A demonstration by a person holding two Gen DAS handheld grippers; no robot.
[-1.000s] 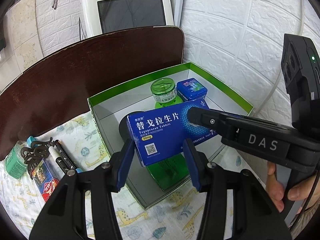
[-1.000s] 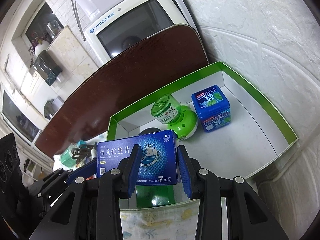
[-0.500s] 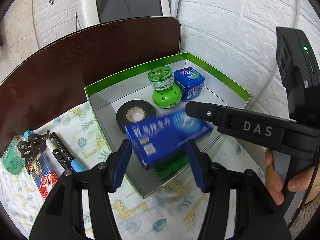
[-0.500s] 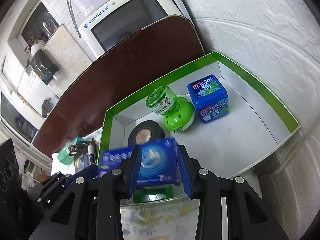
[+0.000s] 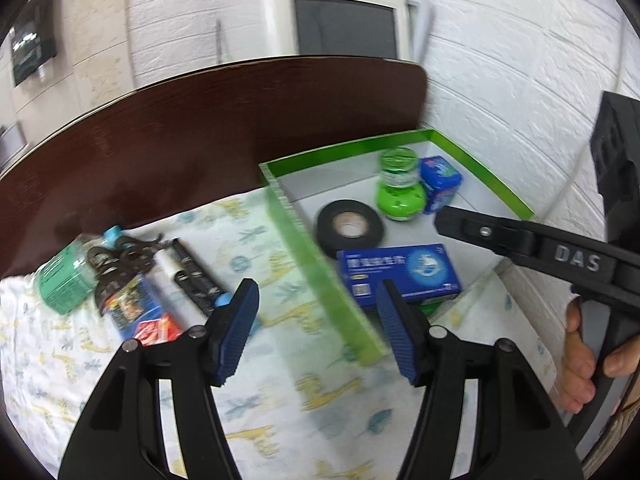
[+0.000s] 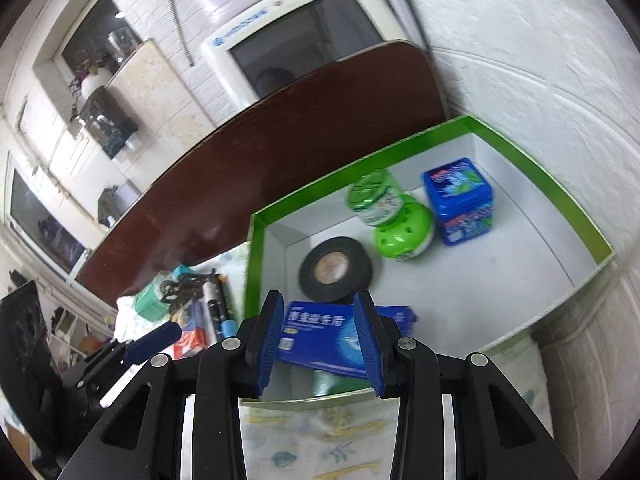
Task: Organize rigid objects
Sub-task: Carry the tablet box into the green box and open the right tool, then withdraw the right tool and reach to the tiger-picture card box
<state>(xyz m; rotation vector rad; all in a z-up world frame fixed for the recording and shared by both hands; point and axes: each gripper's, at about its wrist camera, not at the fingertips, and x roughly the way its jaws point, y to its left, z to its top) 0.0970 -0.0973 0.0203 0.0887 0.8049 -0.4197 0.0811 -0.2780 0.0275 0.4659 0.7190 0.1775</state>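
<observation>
Looking down past my right tongs point(image 6: 318, 344), I see the blue pill box point(image 6: 320, 330) lying flat in the green-rimmed box point(image 6: 560, 192), on top of something green near the front wall; the tongs hang above it with their pads apart and nothing between them. My left tongs point(image 5: 318, 328) are spread wide too and empty, held low over the patterned cloth point(image 5: 288, 392) on the table, just outside the tray's near-left wall.

The pill box is thin card, light and stiff enough, but it would dent if squeezed hard; I'd judge its long edges the place to take it. Beside it sit the black tape roll point(image 5: 351, 229), the green jar point(image 5: 400, 190) and the small blue tin point(image 5: 440, 182), all hard and easy to pinch.

Left of the tray a heap waits: a teal bottle point(image 5: 60, 280), a dark clip point(image 5: 120, 264), a marker point(image 5: 200, 280) and a red-and-blue packet point(image 5: 140, 312). The marker is round and slick, so I'd grip it mid-barrel.

My right handle point(image 5: 560, 256) crosses above the tray.
</observation>
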